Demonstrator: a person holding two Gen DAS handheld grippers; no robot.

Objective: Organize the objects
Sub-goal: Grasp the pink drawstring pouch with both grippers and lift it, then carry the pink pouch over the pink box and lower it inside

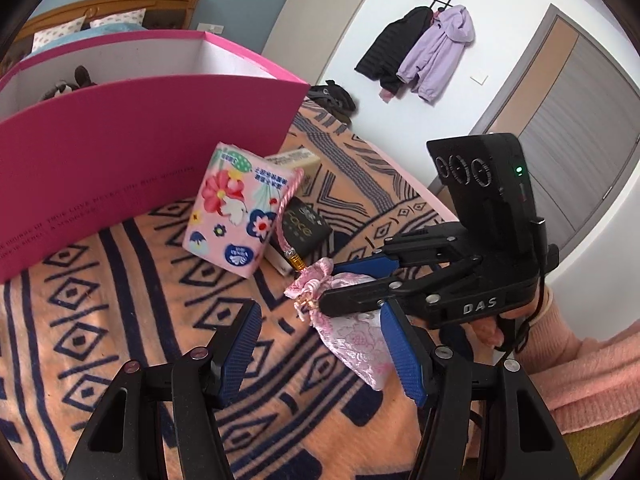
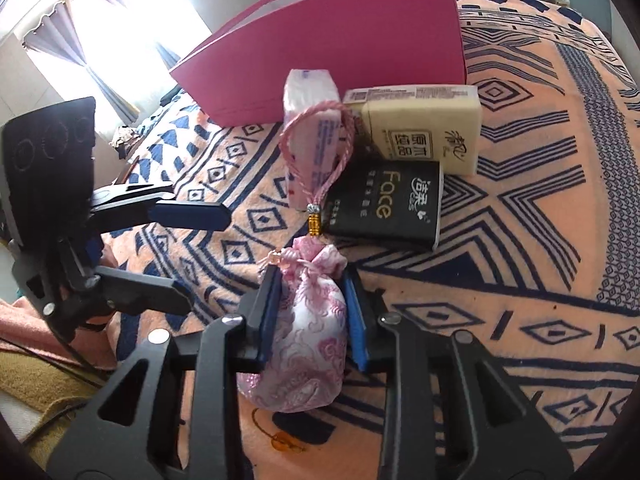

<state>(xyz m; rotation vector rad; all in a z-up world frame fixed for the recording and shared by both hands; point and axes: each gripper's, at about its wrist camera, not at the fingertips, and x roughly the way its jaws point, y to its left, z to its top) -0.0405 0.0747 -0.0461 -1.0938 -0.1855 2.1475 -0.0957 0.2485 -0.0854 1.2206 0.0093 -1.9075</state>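
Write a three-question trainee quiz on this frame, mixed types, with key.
1. True or false: the right tool is shut on the pink pouch.
2. Which pack does the pouch's cord loop lean against? A) black Face pack B) floral pink pack C) beige pack
3. Fill in: the left tool is ____ and holds nothing.

Key: 1 true; 2 B; 3 open. The packs lie on the patterned blanket in front of the magenta box.
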